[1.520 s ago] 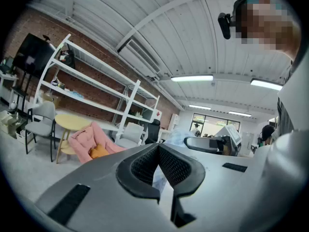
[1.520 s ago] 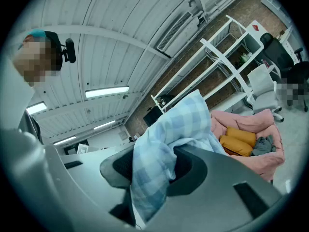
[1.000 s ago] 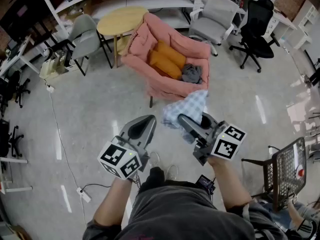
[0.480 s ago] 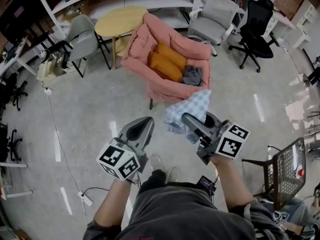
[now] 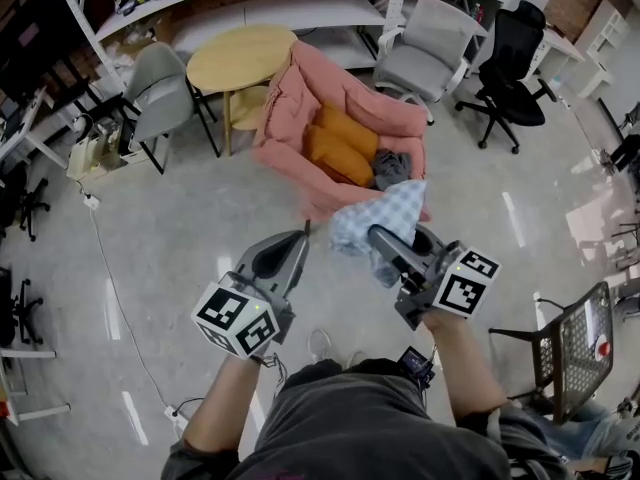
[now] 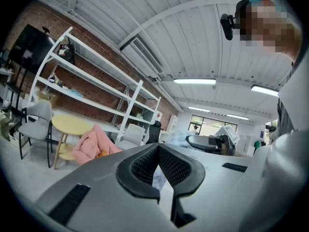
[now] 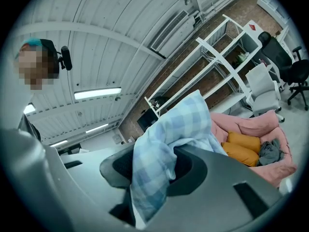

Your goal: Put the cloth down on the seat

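Observation:
A pale blue checked cloth (image 5: 384,218) hangs from my right gripper (image 5: 394,242), which is shut on it. In the right gripper view the cloth (image 7: 164,144) bunches between the pads and drapes over them. The pink armchair (image 5: 300,98) stands ahead, with two orange cushions (image 5: 338,146) and a grey garment (image 5: 392,168) on its seat. From the head view the cloth overlaps the chair's front edge. My left gripper (image 5: 298,240) is held level beside it, shut with nothing in it; its tips (image 6: 158,147) meet.
A round wooden table (image 5: 243,53) stands behind the armchair. A grey chair (image 5: 165,93) is at left, another grey chair (image 5: 430,33) and a black office chair (image 5: 510,53) at back right. A wire-mesh chair (image 5: 572,348) is at right. A cable (image 5: 125,298) runs over the floor.
The armchair has come closer in the head view, and the cloth now overlaps its front edge. Both grippers keep their grip and their spacing.

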`<state>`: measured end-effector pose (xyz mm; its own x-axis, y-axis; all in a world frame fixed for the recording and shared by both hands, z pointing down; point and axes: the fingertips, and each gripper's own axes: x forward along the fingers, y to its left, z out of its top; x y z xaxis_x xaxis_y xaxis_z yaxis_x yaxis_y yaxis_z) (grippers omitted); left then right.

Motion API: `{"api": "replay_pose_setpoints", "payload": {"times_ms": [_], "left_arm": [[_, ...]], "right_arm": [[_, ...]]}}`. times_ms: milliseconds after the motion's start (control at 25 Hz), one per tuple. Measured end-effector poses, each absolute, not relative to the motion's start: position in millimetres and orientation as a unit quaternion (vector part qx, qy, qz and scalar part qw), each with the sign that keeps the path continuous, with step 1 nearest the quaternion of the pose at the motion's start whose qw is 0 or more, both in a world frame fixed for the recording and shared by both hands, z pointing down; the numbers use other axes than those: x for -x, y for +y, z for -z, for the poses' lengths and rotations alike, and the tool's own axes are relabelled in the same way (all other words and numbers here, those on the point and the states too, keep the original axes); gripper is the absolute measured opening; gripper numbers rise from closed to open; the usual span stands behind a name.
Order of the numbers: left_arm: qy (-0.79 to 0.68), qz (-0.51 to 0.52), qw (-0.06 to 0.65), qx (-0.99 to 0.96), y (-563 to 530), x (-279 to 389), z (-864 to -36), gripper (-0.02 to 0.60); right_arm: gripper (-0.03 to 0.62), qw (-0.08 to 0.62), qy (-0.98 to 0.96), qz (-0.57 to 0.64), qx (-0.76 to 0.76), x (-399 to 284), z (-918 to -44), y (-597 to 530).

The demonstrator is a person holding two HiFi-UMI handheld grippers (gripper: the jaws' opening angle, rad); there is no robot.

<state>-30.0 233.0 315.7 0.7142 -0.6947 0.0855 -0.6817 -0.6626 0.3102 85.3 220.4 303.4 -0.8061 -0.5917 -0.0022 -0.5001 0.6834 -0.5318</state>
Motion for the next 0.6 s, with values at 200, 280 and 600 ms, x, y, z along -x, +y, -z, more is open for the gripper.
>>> {"api": "replay_pose_setpoints", "payload": {"times_ms": [200, 280, 600], "left_arm": [[-0.374, 0.017, 0.161, -0.913, 194.8, 57.0, -307.4, 0.011], [-0.375, 0.019, 0.16, -0.913, 189.9, 60.0, -314.7, 0.011], [-0.379, 0.02, 0.16, -0.911, 156.4, 59.1, -329.5, 0.011]], "right_arm": [[0.135, 0.092, 0.913, 0.26, 0.301, -58.8, -293.1, 180.9], [0.135, 0.093, 0.914, 0.258, 0.3, -56.5, -300.3, 176.3], [0.135, 0.095, 0.916, 0.257, 0.294, -52.7, -312.8, 143.0]]}}
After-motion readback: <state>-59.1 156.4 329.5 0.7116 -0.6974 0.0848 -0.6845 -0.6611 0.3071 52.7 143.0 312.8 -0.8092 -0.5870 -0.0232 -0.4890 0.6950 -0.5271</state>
